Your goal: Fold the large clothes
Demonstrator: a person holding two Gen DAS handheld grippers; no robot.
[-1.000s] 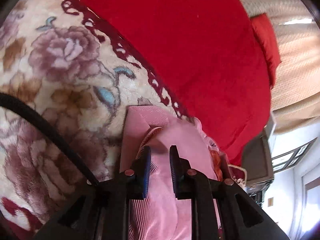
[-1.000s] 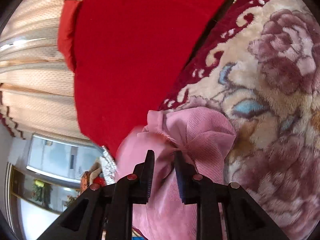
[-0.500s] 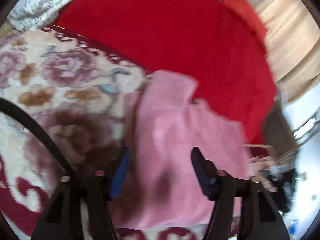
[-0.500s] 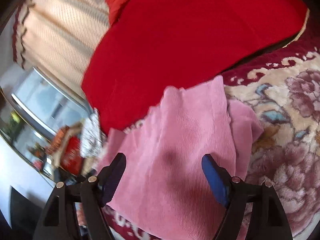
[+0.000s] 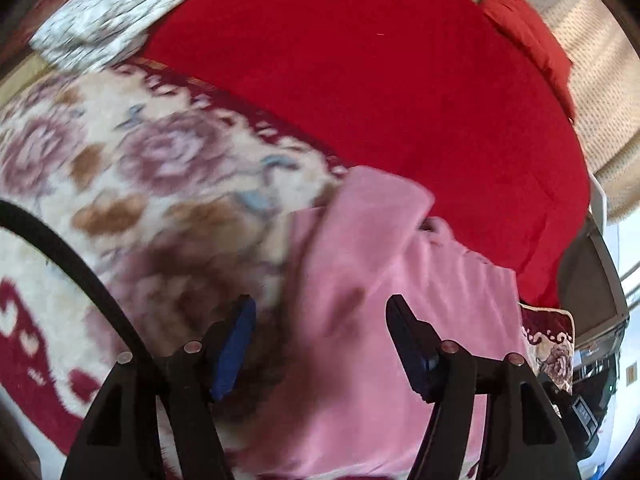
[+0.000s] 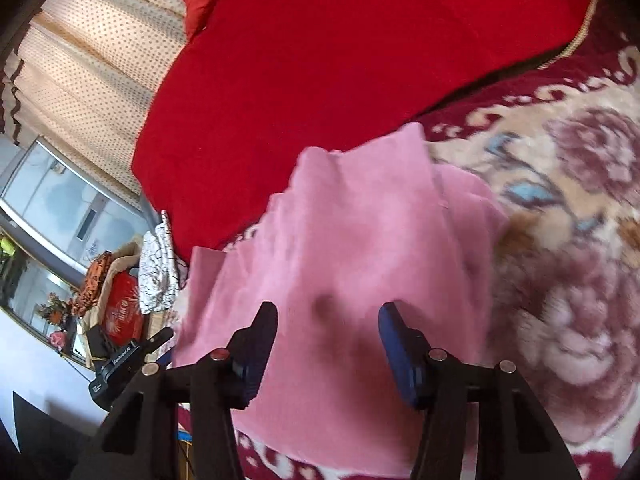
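A pink corduroy garment [image 5: 384, 320] lies folded on a floral plush blanket [image 5: 140, 168], its far edge near a red cover. It also shows in the right wrist view [image 6: 360, 248]. My left gripper [image 5: 320, 340] is open and empty, held above the garment's left part. My right gripper [image 6: 328, 344] is open and empty, held above the garment's middle. Neither gripper touches the cloth.
A red bedspread [image 5: 380, 80] lies beyond the garment, with a red pillow [image 5: 532, 44] at its far end. A white patterned cloth [image 5: 108, 24] lies at the far left. Dotted curtains [image 6: 88, 60], a window and cluttered boxes [image 6: 120, 300] stand beside the bed.
Both grippers were shut on the pink garment a second ago. They have opened, let it go and pulled back; the garment now lies flat on the blanket.
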